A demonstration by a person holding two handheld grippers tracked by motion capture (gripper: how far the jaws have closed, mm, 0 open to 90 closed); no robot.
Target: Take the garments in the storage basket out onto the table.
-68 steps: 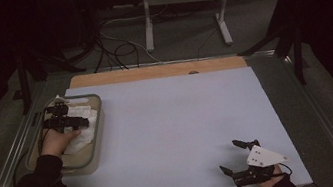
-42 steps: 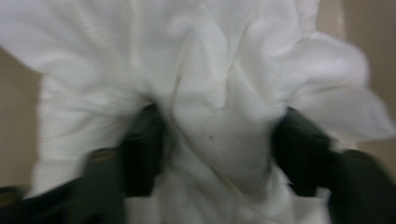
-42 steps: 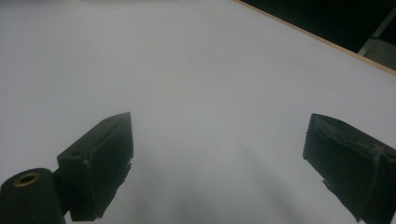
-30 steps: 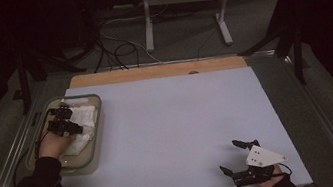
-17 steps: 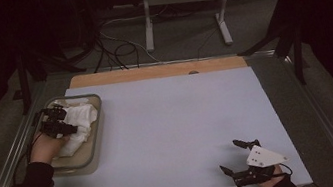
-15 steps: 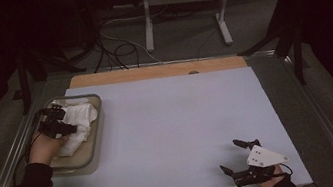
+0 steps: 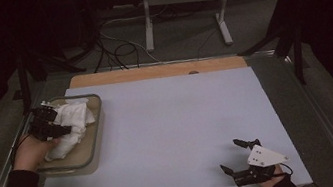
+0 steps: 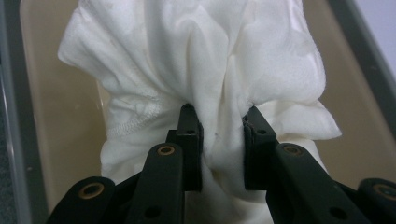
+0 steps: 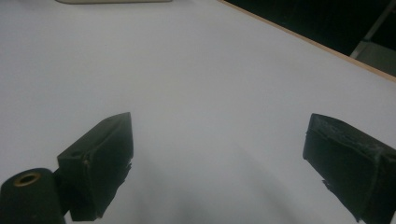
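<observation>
While pinching white cloth (image 8: 196, 70) | left claw (image 8: 222, 135) over tray (image 7: 93, 148)

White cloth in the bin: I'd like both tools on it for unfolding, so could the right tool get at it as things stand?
Probably yes. The right tool rests open at the near right of the table, and bare tabletop lies between it and the white cloth, which the left tool grips in the bin.

Open white mat (image 7: 175, 127) between tray (image 7: 96, 145) and right hand-held gripper (image 7: 237, 155).
</observation>
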